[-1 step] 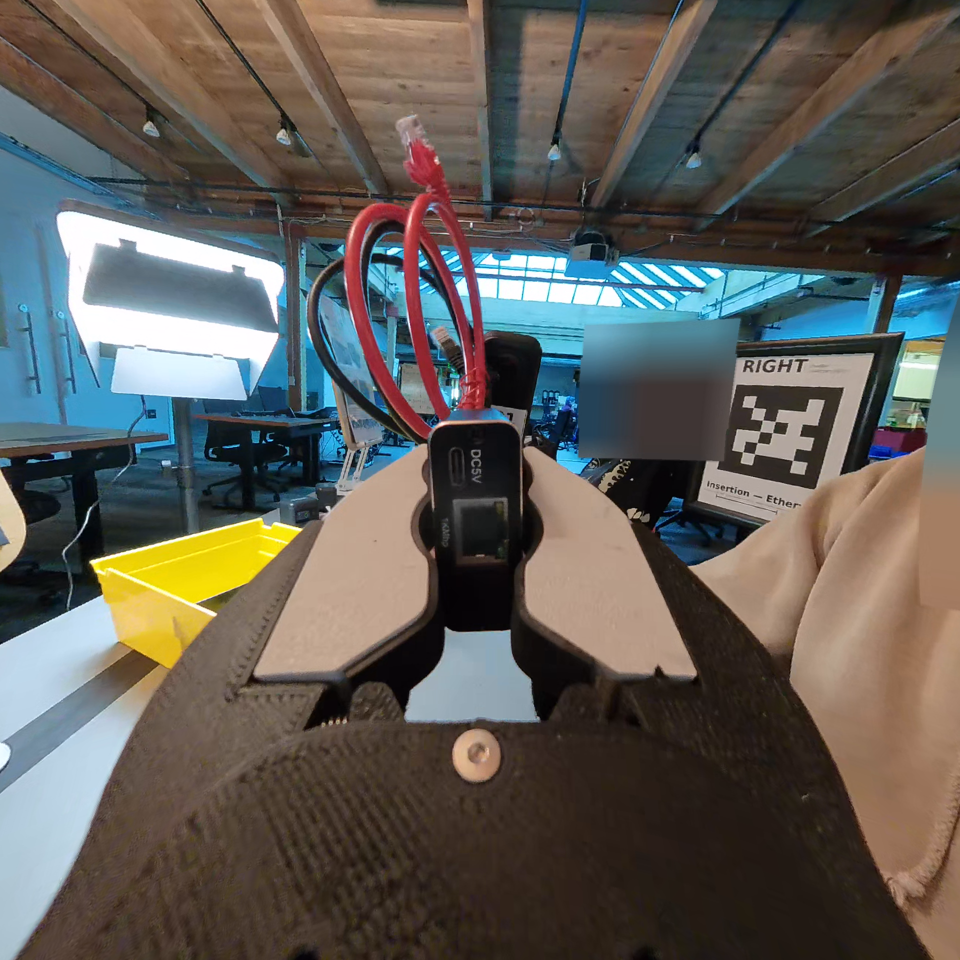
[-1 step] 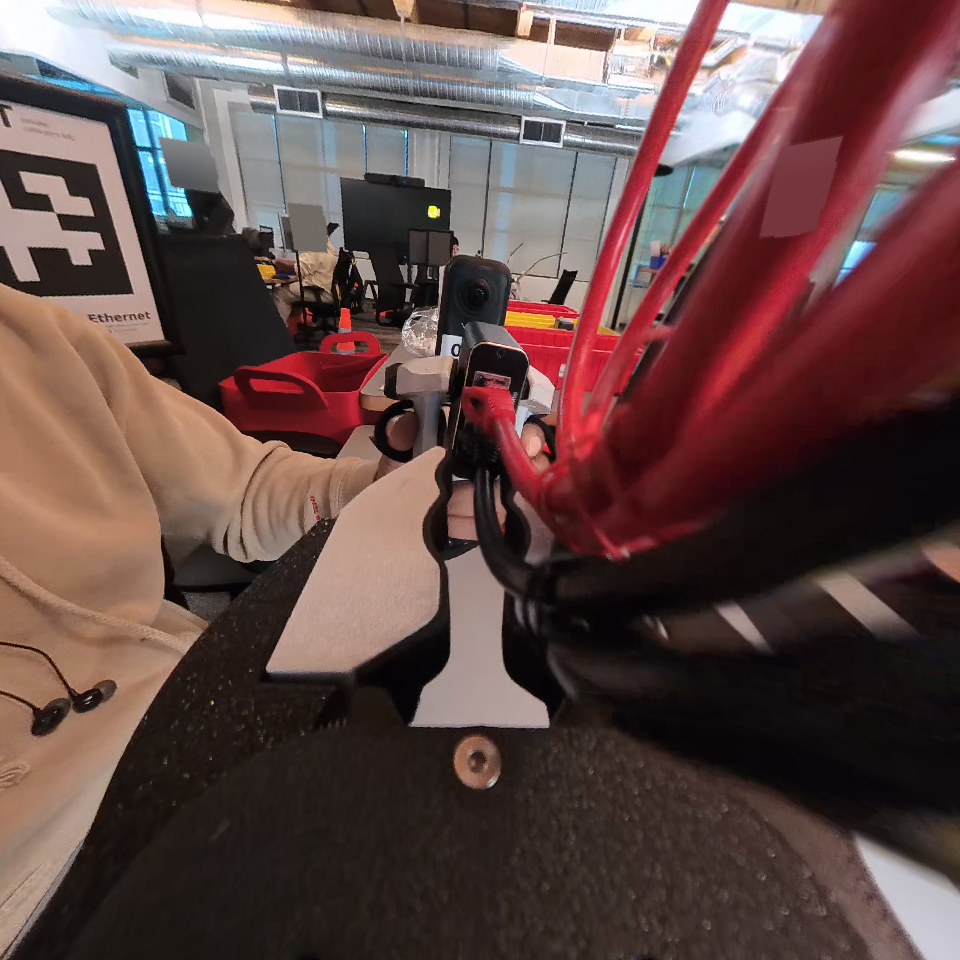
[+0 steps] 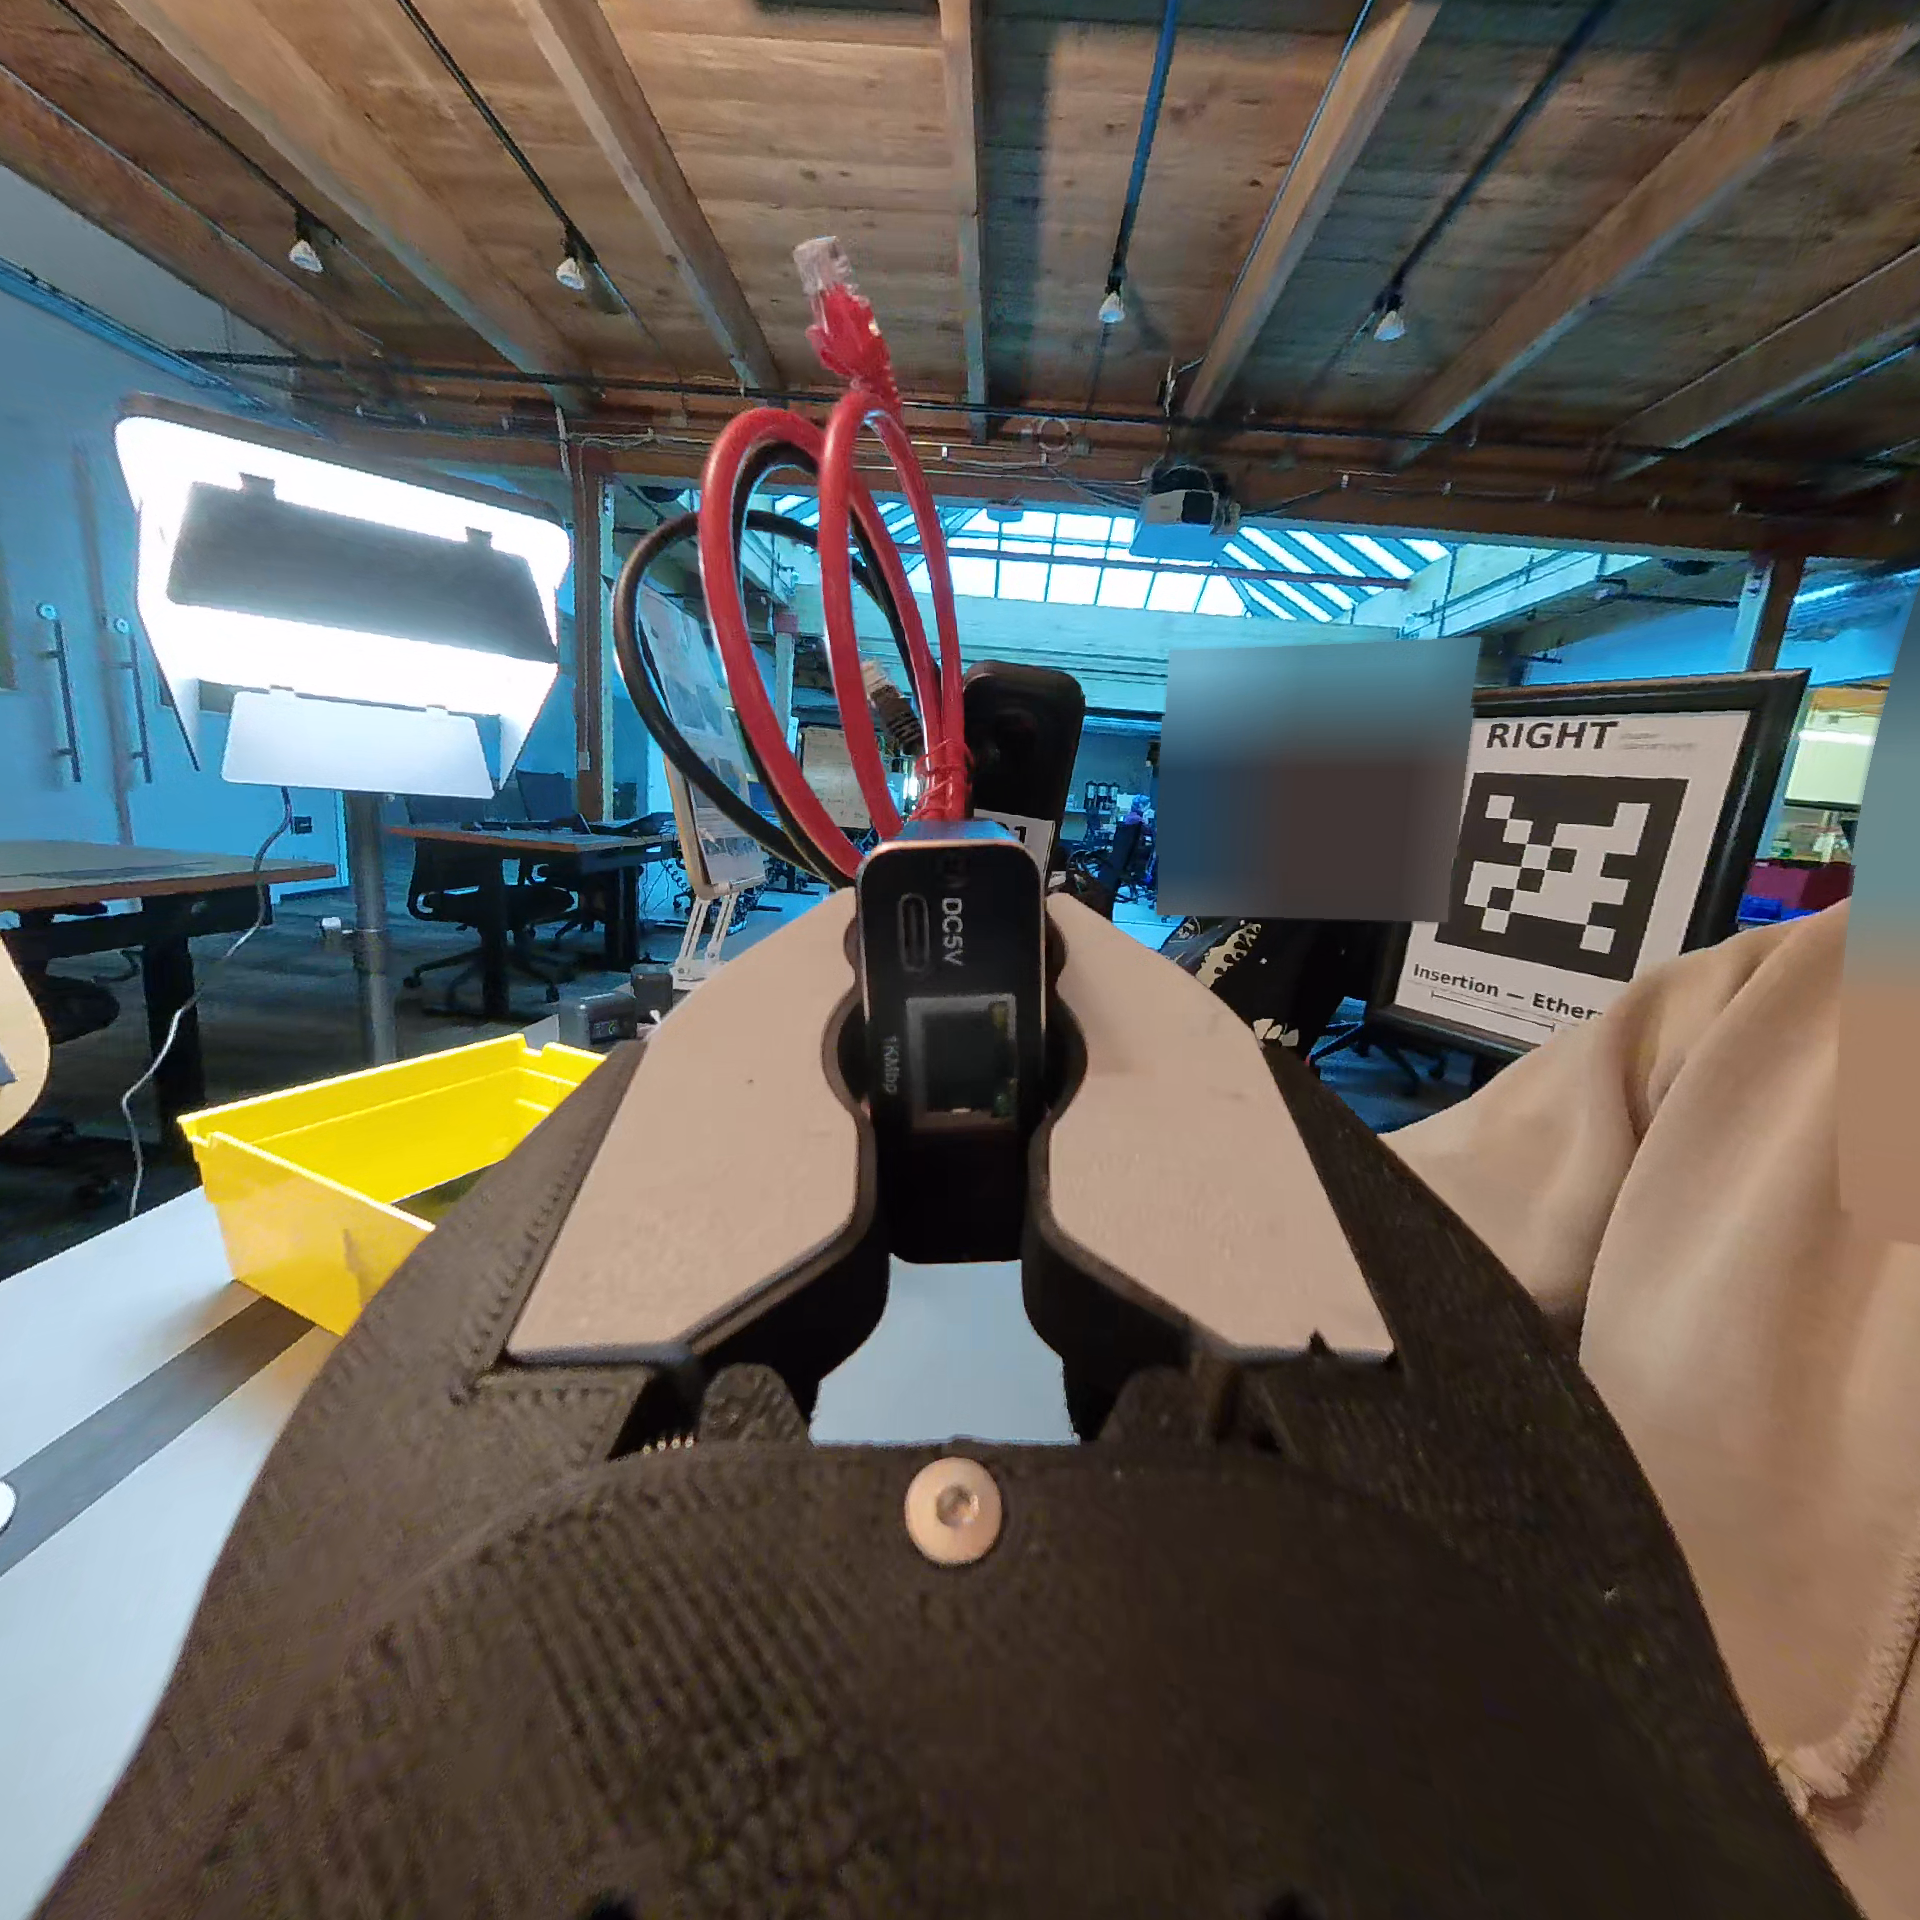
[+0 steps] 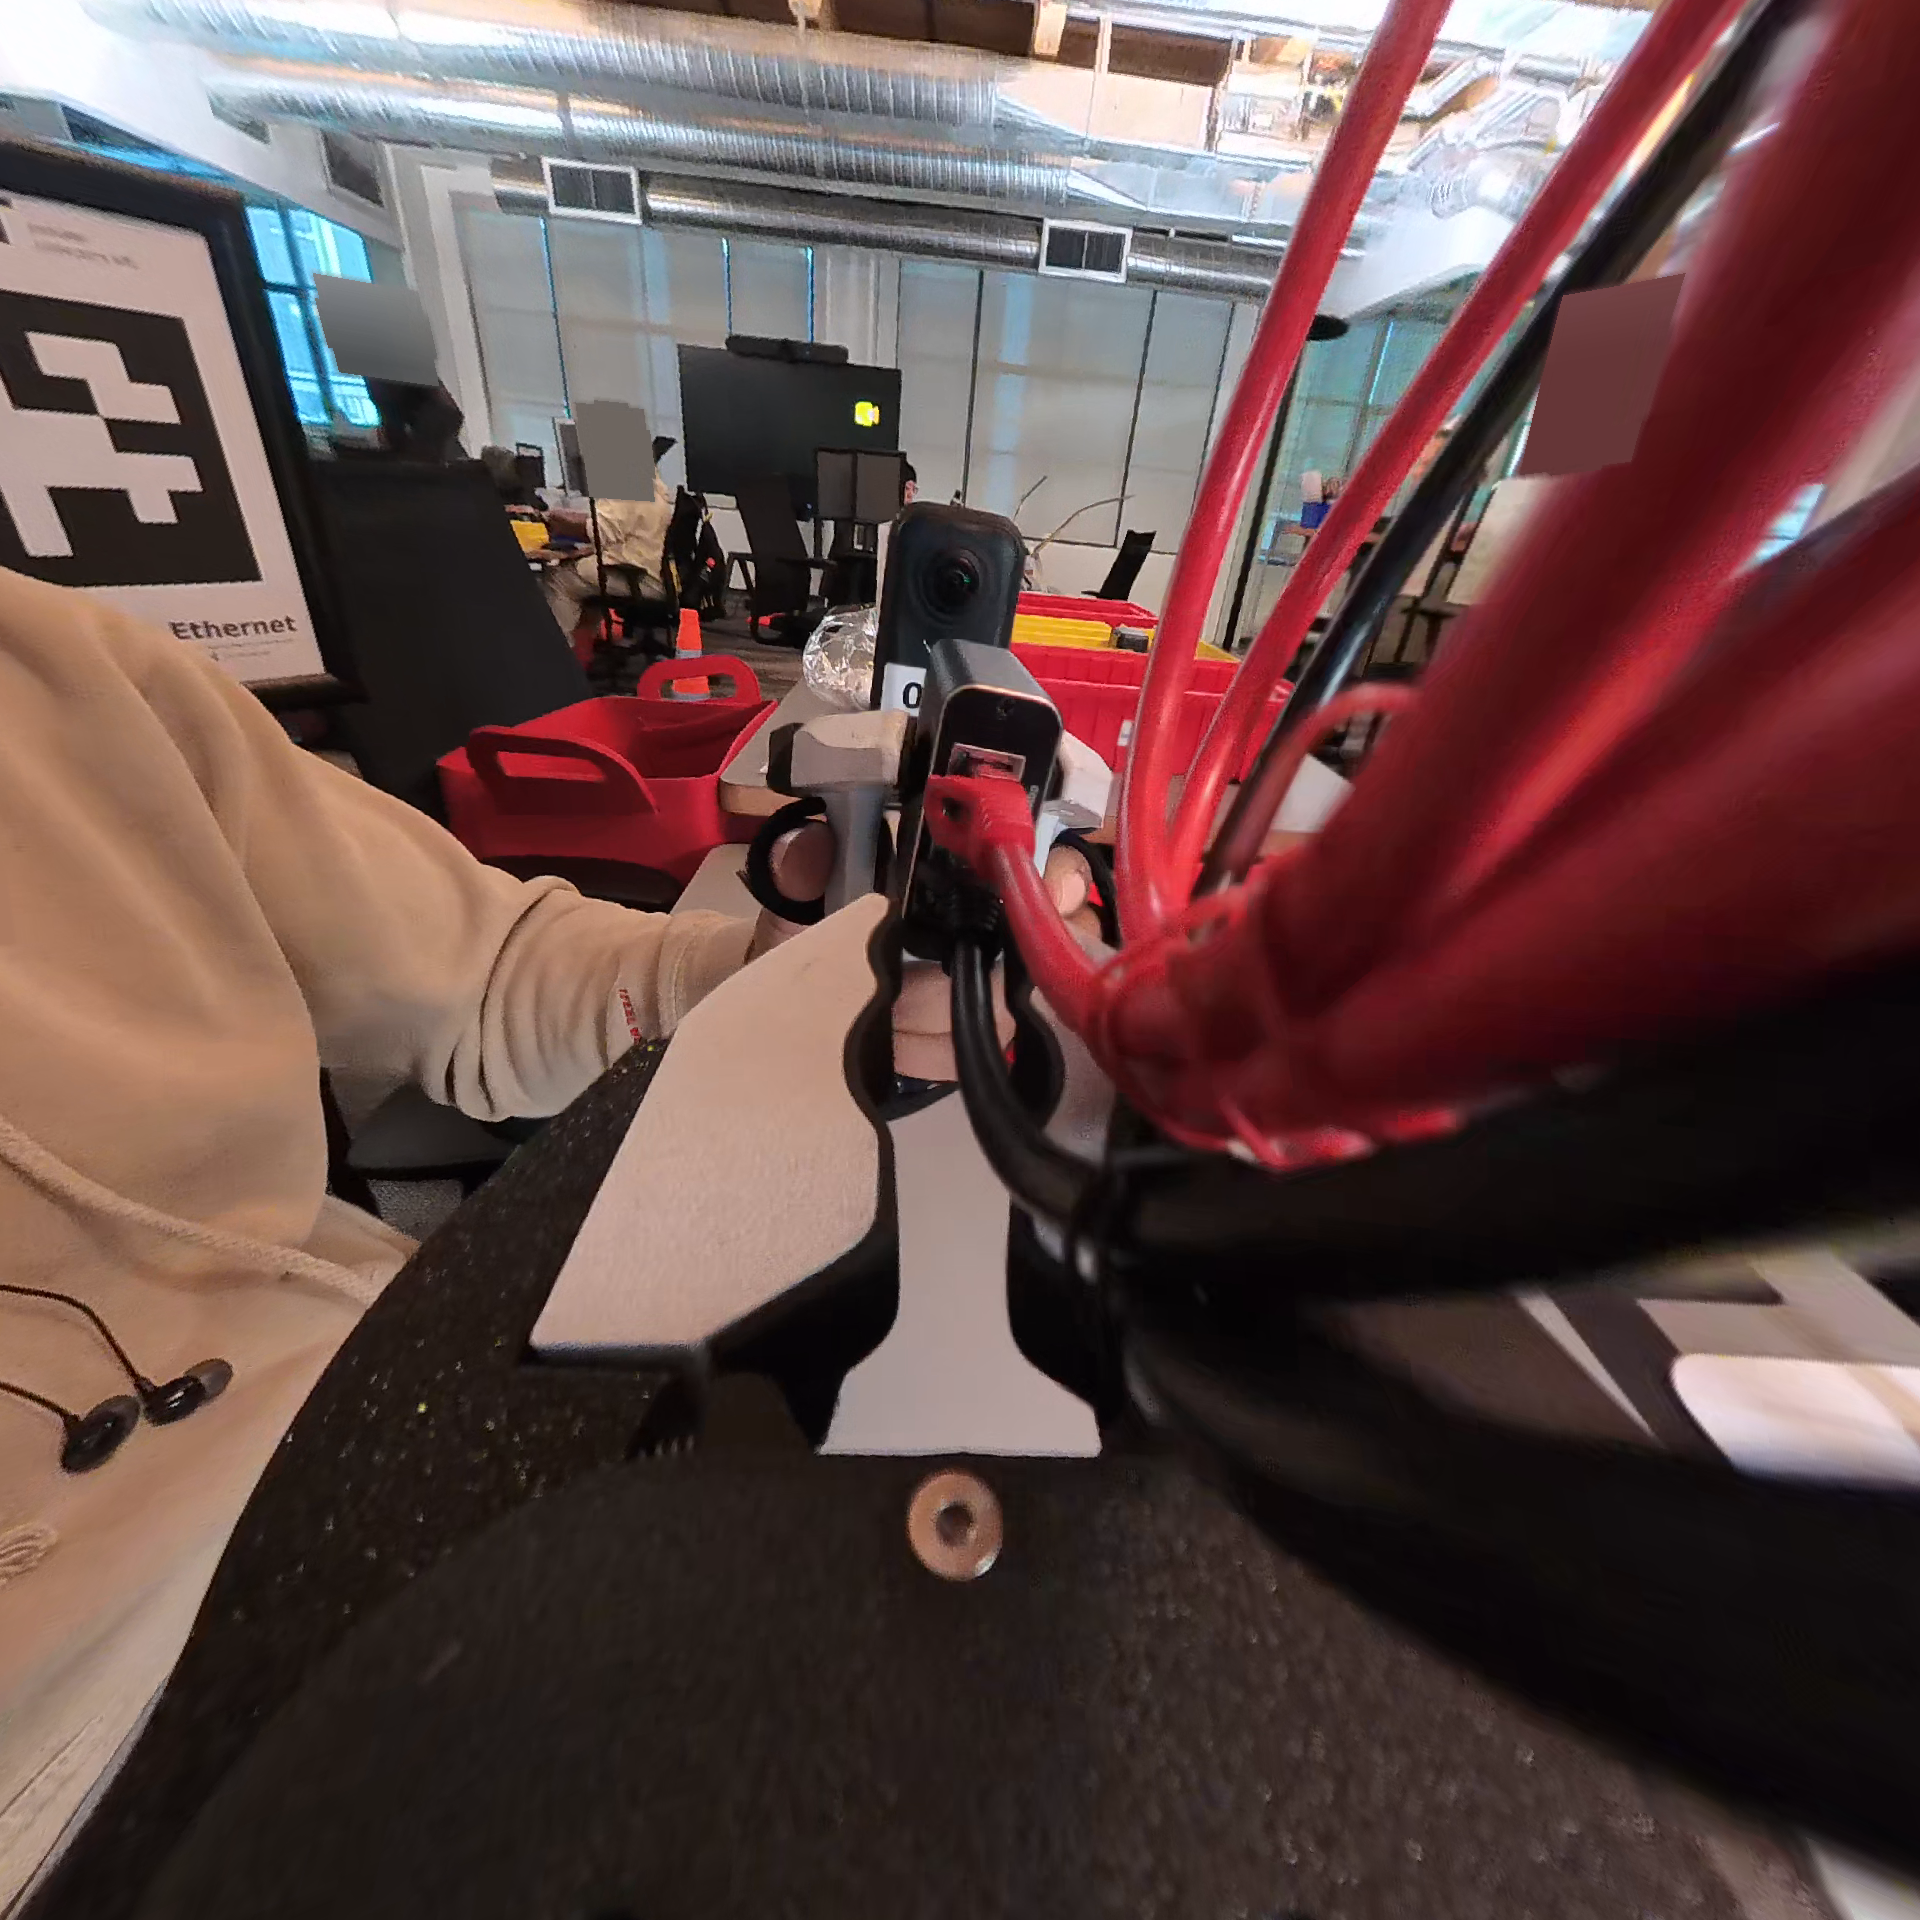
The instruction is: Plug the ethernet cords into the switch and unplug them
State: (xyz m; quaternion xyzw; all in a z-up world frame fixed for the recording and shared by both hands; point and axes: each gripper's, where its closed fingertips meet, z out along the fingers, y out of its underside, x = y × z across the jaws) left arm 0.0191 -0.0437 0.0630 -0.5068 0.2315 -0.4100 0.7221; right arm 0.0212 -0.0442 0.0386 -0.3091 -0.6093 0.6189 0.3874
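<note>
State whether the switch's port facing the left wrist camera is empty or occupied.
Empty. The port on the switch shows an open socket with no plug; the red cord enters at the far end.

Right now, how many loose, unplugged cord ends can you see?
2. The red cord's clear plug sticks up above the loops; a darker plug sits lower, just above the switch. More may hide behind the cords.

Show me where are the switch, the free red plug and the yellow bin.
switch (image 3: 951, 997): left wrist view, on its dark end face.
free red plug (image 3: 844, 317): left wrist view, on its red boot.
yellow bin (image 3: 301, 1195): left wrist view, on its front wall.
</note>
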